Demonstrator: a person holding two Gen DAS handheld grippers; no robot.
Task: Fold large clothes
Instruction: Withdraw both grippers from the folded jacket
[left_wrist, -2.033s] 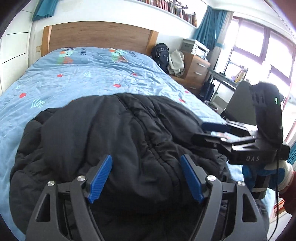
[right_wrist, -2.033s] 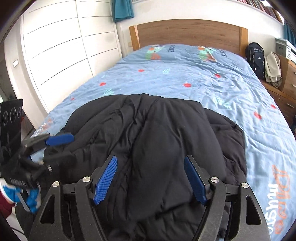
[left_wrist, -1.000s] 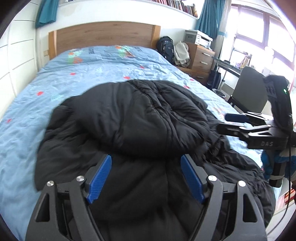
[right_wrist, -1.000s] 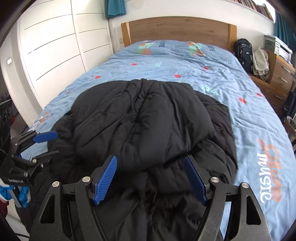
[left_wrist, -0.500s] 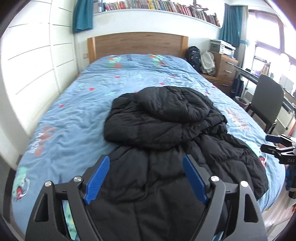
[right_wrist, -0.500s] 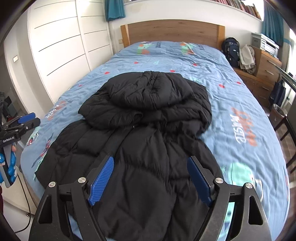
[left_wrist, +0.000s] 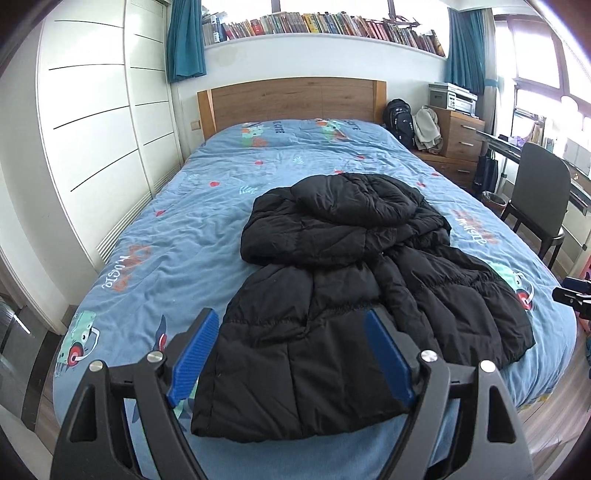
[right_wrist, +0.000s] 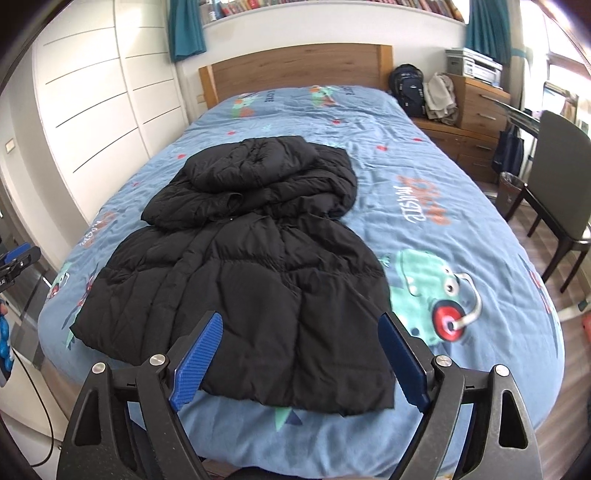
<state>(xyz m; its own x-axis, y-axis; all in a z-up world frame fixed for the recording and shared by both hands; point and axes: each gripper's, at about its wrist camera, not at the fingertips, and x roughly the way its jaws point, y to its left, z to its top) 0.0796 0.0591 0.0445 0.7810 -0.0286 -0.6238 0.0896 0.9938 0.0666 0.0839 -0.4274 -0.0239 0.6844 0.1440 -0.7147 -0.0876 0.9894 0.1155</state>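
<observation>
Jacket: a black puffer jacket (left_wrist: 354, 288) lies on the blue bed cover (left_wrist: 192, 221), filling the centre of both views, its hem toward the lower edge of the frame.
Upper part: the hood and shoulders are already turned down over the chest, making a thick bundle in the middle of the frame; the lower body lies flat and spread.
Bed: wooden headboard (left_wrist: 291, 99) at upper centre, white wardrobe doors (left_wrist: 96, 122) along the left, a chair (left_wrist: 535, 199) at the right edge.
Left gripper (left_wrist: 291, 354): at the bottom of its own view, blue jaws spread wide, nothing between the pads; the jacket's hem shows beyond them, not touched.
Right gripper (right_wrist: 299, 358): at the bottom of its own view, jaws opening, nothing held; the hem lies beyond and between them, apart from the pads.
Other view: the tip of the left gripper shows at the far left edge of the right wrist view, well off the jacket.
Step in hand: by my reading, a pause between folds, both hands clear of the cloth and held back by the foot of the bed.
Next move: likely a second fold; each gripper would need to come down on a corner of the hem, pinch through the padded layers, and carry the lower part up over the bundle.
Risk: the filling is thick and slippery, so a shallow pinch may slide off.
</observation>
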